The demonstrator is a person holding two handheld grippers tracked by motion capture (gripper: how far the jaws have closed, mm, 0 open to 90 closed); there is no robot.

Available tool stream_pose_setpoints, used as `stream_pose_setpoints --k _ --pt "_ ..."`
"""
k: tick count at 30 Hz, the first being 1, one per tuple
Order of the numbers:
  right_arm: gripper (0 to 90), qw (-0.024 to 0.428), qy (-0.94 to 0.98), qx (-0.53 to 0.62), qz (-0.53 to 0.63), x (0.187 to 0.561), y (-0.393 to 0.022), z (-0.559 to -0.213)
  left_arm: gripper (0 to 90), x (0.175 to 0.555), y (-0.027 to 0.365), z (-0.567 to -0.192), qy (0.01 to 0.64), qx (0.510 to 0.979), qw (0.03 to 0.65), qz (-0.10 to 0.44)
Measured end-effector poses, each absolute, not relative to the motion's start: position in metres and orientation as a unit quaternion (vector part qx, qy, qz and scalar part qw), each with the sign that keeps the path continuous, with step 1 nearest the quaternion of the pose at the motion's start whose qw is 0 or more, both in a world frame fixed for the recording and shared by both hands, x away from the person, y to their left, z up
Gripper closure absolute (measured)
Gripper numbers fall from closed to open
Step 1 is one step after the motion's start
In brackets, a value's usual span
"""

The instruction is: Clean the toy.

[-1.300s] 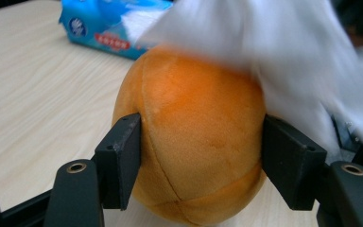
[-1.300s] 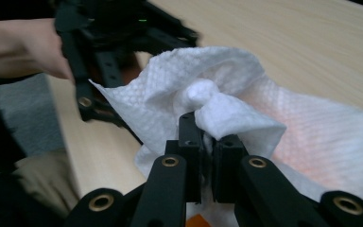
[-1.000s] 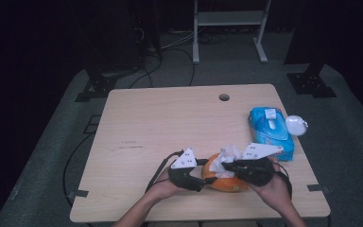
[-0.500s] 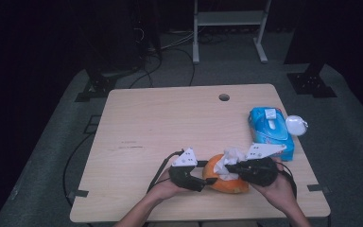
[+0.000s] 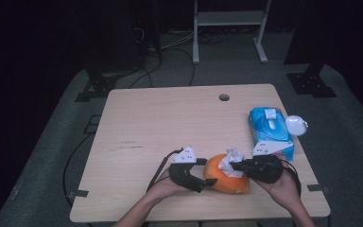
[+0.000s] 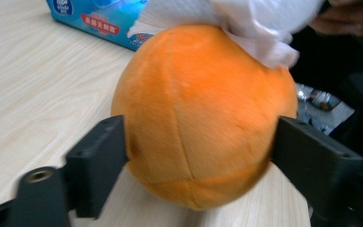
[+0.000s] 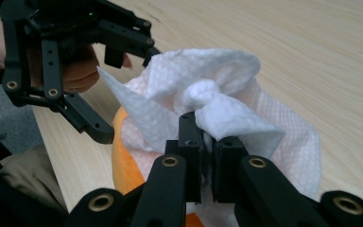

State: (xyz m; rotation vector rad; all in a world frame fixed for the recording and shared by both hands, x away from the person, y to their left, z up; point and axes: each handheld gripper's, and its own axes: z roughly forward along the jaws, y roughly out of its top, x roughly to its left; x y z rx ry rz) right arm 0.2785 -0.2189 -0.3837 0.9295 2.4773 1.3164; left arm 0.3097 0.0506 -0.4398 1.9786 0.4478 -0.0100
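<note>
Here, right gripper (image 7: 208, 146) pinching tissue (image 7: 217, 104), left gripper (image 6: 194, 156) just opened, astride orange plush ball (image 6: 198, 118), underside hidden.

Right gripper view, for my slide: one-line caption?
Right tool pinches a white tissue over the orange plush ball; left tool beyond.

One orange ball (image 5: 227, 178) and one white tissue (image 5: 230, 161) lie at six o'clock. One blue tissue pack (image 5: 270, 130) and one small white round thing (image 5: 296, 125) sit at three o'clock. Two grippers work there, the left (image 5: 207, 181) and the right (image 5: 236, 166).
</note>
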Motion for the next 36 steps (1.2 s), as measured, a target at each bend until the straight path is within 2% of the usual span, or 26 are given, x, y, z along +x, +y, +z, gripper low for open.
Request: stream_pose_setpoints --k 2,4,7,8,10,12,15,18,19,20,21,23,25,28,31,32,36 --pt "83.9 0.085 0.842 0.303 0.438 0.278 -0.215 -0.385 11.4 0.311 0.050 -0.444 0.197 0.829 0.523 -0.016" --pt "83.9 0.085 0.848 0.296 0.432 0.278 -0.212 -0.385 13.7 0.312 0.051 -0.447 0.193 0.828 0.525 -0.032" --pt "83.9 0.085 0.849 0.294 0.432 0.277 -0.211 -0.385 30.5 0.310 0.052 -0.446 0.185 0.829 0.528 -0.023" --pt "83.9 0.083 0.849 0.293 0.433 0.277 -0.210 -0.385 34.9 0.307 0.052 -0.441 0.171 0.832 0.528 0.004" --pt "83.9 0.081 0.847 0.292 0.437 0.276 -0.209 -0.384 41.4 0.304 0.051 -0.439 0.157 0.835 0.527 0.020" --pt "83.9 0.081 0.841 0.295 0.446 0.276 -0.211 -0.382 42.1 0.300 0.052 -0.430 0.134 0.833 0.533 0.065" --pt "83.9 0.083 0.832 0.298 0.461 0.276 -0.210 -0.383 39.3 0.302 0.055 -0.426 0.132 0.835 0.529 0.080" --pt "83.9 0.086 0.834 0.297 0.457 0.276 -0.202 -0.388 21.8 0.305 0.056 -0.428 0.146 0.835 0.526 0.064" --pt "83.9 0.086 0.834 0.297 0.457 0.276 -0.202 -0.388 21.8 0.306 0.057 -0.429 0.151 0.830 0.534 0.059" --pt "83.8 0.082 0.834 0.293 0.460 0.276 -0.196 -0.391 16.5 0.307 0.058 -0.427 0.153 0.821 0.547 0.054" --pt "83.8 0.082 0.834 0.293 0.460 0.276 -0.196 -0.391 16.5 0.307 0.058 -0.427 0.153 0.821 0.547 0.054" --pt "83.8 0.086 0.839 0.282 0.457 0.274 -0.188 -0.393 23.8 0.306 0.058 -0.427 0.139 0.829 0.537 0.066" --pt "83.7 0.102 0.845 0.273 0.449 0.273 -0.182 -0.393 27.3 0.310 0.064 -0.435 0.133 0.842 0.517 0.077" --pt "83.7 0.114 0.844 0.285 0.440 0.275 -0.190 -0.395 28.0 0.319 0.078 -0.440 0.159 0.839 0.516 0.066" --pt "83.8 0.106 0.841 0.300 0.437 0.279 -0.200 -0.401 28.0 0.324 0.086 -0.442 0.171 0.836 0.518 0.058" --pt "83.8 0.084 0.835 0.316 0.443 0.284 -0.208 -0.406 27.9 0.325 0.087 -0.445 0.172 0.835 0.521 0.048" --pt "83.8 0.085 0.835 0.314 0.444 0.283 -0.207 -0.405 28.1 0.325 0.085 -0.447 0.166 0.840 0.514 0.044"
